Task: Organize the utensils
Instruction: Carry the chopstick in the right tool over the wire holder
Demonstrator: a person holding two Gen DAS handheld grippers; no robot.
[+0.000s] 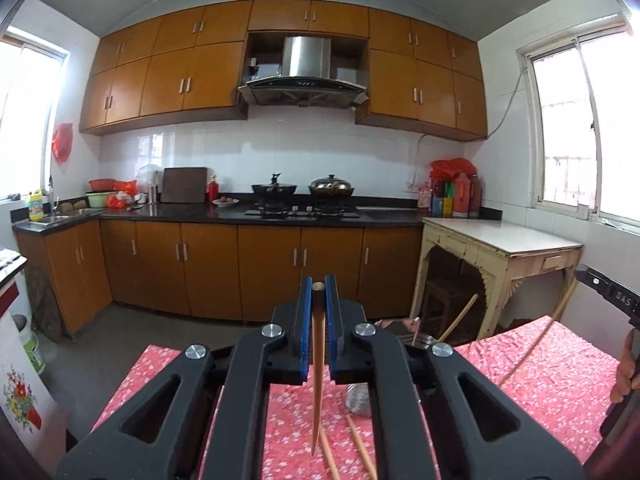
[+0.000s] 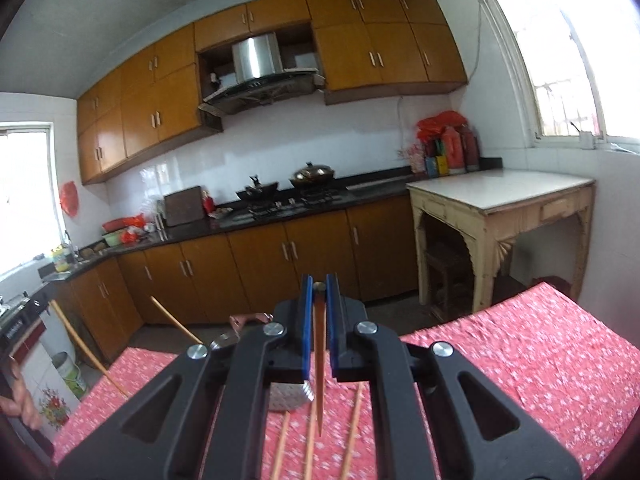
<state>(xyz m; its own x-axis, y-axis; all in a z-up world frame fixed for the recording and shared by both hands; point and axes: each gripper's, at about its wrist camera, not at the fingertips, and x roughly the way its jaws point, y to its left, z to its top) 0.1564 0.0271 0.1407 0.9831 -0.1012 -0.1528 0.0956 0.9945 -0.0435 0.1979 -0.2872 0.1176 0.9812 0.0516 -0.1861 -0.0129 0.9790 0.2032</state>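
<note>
The left gripper [image 1: 319,286], black-framed with blue-edged pads, is pinched on a slim tapered brown wooden chopstick [image 1: 317,364]; the stick's blunt round end sits between the fingertips, and its shaft runs back through the narrow gap toward the camera, the pointed tip hanging free above the red floral tablecloth [image 1: 540,368]; two more light wooden chopsticks [image 1: 360,446] lie flat on the cloth under the frame, just beside a ribbed metal utensil holder [image 1: 357,398] that is mostly hidden behind the right jaw arm.

The right gripper [image 2: 319,286] is likewise clamped on a second dark reddish-brown chopstick [image 2: 319,364], held by its thick end at the fingertips; the point dangles clear of the cloth [image 2: 540,360]; three loose pale chopsticks [image 2: 354,424] rest on the table [image 2: 520,320] below it, and a perforated metal holder [image 2: 290,398] stands just left of the held stick, partly covered by the gripper body.

In the right wrist view, another long wooden stick [image 2: 86,354] slants up at the left edge, near a hand [image 2: 20,402]; whether that is the left gripper's chopstick cannot be told.

Behind stands a kitchen with orange-brown cabinets [image 1: 280,268].
</note>
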